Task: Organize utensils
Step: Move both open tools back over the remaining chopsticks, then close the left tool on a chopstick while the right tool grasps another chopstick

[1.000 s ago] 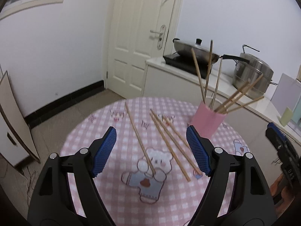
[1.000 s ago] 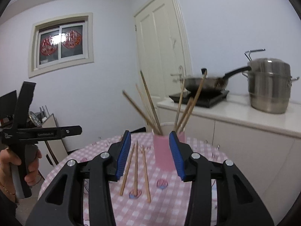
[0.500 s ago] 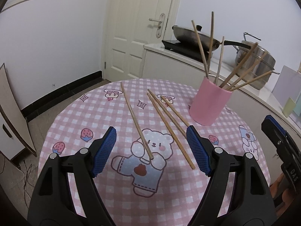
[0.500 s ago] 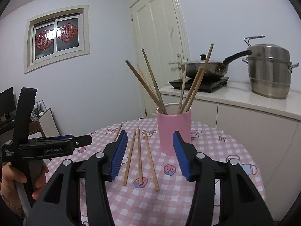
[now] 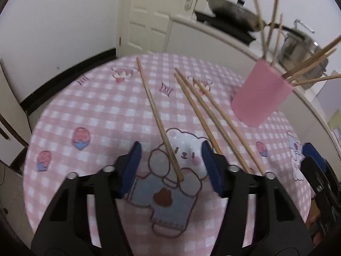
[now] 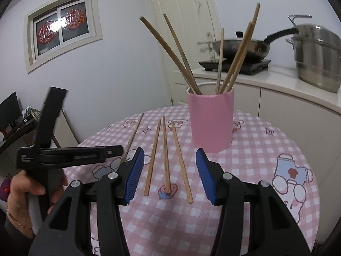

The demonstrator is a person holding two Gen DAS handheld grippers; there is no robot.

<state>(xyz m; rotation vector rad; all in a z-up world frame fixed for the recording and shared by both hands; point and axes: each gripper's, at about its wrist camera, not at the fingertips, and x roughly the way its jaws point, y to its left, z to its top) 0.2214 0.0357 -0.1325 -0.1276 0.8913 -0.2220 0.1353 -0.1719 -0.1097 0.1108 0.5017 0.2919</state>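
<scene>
My left gripper (image 5: 173,166) hangs low over the pink checked table (image 5: 96,106). Its jaws are closing, one on each side of the near end of a single wooden chopstick (image 5: 155,115), and the blue pads do not touch it. Three more chopsticks (image 6: 164,149) lie side by side on the cloth. My right gripper (image 6: 169,175) stands open above their near ends, holding nothing. A pink cup (image 6: 210,121) with several chopsticks in it stands upright just beyond. The same cup (image 5: 260,98) shows at the right of the left wrist view.
A hand (image 6: 23,189) holds the left gripper at the left of the right wrist view. Behind the round table a white counter (image 6: 277,79) carries a wok (image 6: 240,47) on a hob and a steel pot (image 6: 317,57). A white door (image 5: 153,15) stands beyond.
My left gripper has dropped toward the table and tilted down, and its jaws have narrowed around the single chopstick. My right gripper has sunk toward the three chopsticks, its jaws a little wider.
</scene>
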